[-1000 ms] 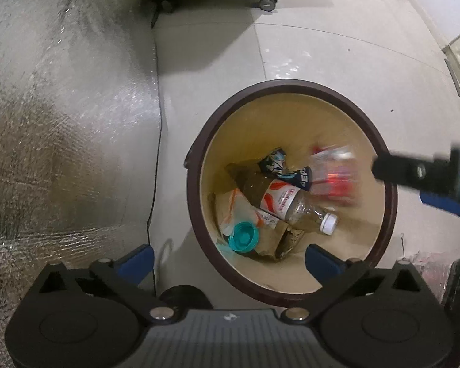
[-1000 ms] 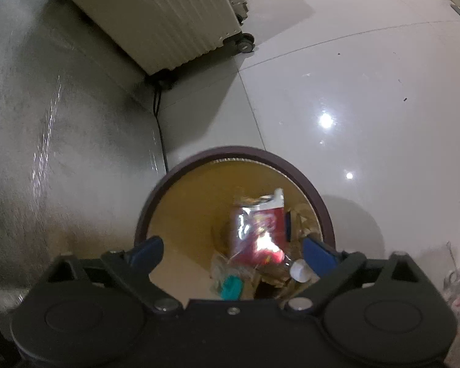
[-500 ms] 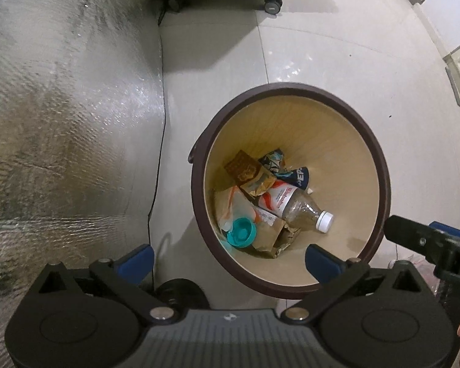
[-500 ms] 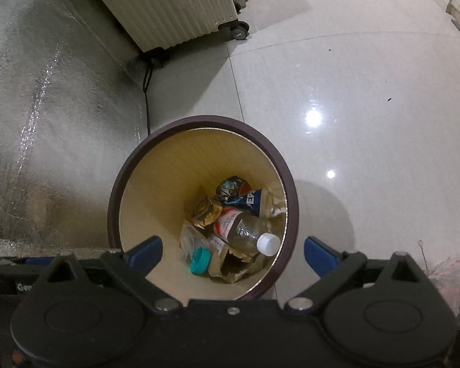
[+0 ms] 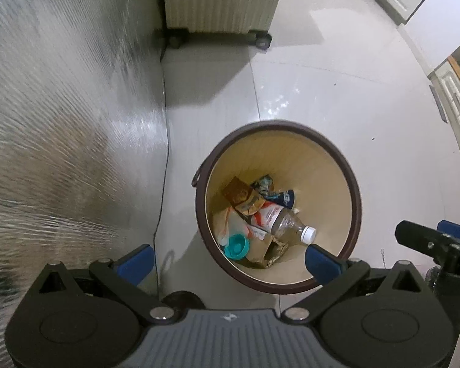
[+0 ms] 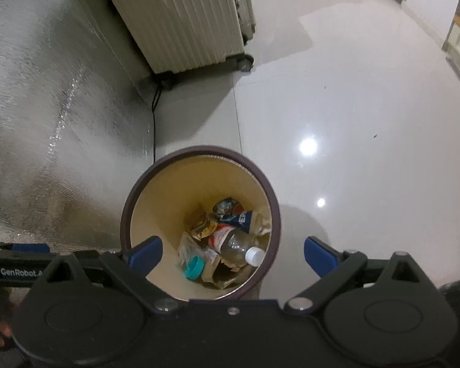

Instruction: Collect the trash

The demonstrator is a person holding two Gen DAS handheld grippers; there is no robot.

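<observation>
A round bin with a dark brown rim [image 5: 291, 124] and cream inside stands on the floor below both grippers. In it lie a clear plastic bottle [image 5: 279, 220] with a white cap, a teal lid [image 5: 235, 245], a gold-brown wrapper [image 5: 245, 197] and a blue wrapper [image 5: 284, 197]. My left gripper [image 5: 227, 260] is open above the bin's near edge and holds nothing. My right gripper [image 6: 232, 254] is open too, over the same bin rim [image 6: 199, 148] and bottle [image 6: 233, 242]. Its fingers are bare. Each gripper shows at the edge of the other's view.
A cream ribbed heater on castors [image 5: 220, 0] stands behind the bin. A silver foil sheet [image 5: 61, 122] covers the left side, with a black cable [image 5: 162, 214] running along its edge. Glossy pale floor tiles [image 6: 352, 122] spread to the right; cabinets [image 5: 454, 98] line the far right.
A blurred red and clear packet that hung over the bin a second ago is gone from the air. Both grippers have risen and drawn back, so the bin looks smaller.
</observation>
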